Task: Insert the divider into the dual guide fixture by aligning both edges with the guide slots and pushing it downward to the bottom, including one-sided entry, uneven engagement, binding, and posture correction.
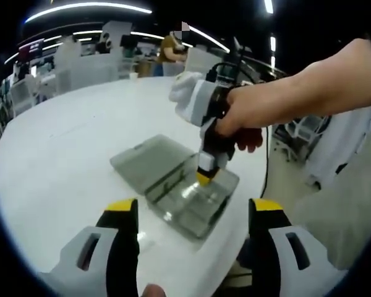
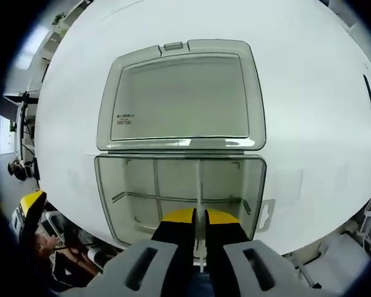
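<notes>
Your right tool [image 2: 198, 218] pinched clear divider [image 2: 200, 185], partly seated in organizer box [image 2: 105, 185]; bottoming remained. Left tool [image 1: 191, 210] gaped, empty.

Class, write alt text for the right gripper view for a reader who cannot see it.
The right gripper, jaws nearly together on a thin clear divider, hangs over an open clear plastic box with inner partitions. The box's lid lies flat behind it on a white table.
</notes>
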Tool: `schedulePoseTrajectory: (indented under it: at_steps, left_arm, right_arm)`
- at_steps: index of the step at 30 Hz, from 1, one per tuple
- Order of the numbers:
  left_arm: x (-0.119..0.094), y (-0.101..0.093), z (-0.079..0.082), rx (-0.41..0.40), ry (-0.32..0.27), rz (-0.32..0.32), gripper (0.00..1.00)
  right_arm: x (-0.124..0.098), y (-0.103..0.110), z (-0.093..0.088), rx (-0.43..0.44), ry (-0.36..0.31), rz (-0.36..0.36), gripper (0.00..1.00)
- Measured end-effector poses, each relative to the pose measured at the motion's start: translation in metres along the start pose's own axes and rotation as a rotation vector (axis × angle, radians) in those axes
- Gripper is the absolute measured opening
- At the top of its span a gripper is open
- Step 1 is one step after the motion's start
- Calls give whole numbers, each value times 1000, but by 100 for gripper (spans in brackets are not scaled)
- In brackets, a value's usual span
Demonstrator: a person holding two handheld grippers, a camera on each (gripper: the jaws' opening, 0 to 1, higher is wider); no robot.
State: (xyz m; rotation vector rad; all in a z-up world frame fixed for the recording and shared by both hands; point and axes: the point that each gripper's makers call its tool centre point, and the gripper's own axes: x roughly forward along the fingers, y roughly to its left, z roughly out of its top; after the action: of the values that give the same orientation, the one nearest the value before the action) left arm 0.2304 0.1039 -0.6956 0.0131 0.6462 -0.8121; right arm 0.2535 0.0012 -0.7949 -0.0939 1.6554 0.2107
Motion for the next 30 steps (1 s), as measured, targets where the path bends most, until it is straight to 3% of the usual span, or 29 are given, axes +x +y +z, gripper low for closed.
schedulePoseTrajectory:
  at_steps: [9, 30]
  left_arm:
    - [2, 0, 2, 1, -2, -3, 70]
    - [3, 3, 5, -4, -9, -3, 70]
  right_arm:
    - [-9, 0, 1, 15, 52, 14, 0]
    - [-11, 0, 1, 26, 91, 27, 0]
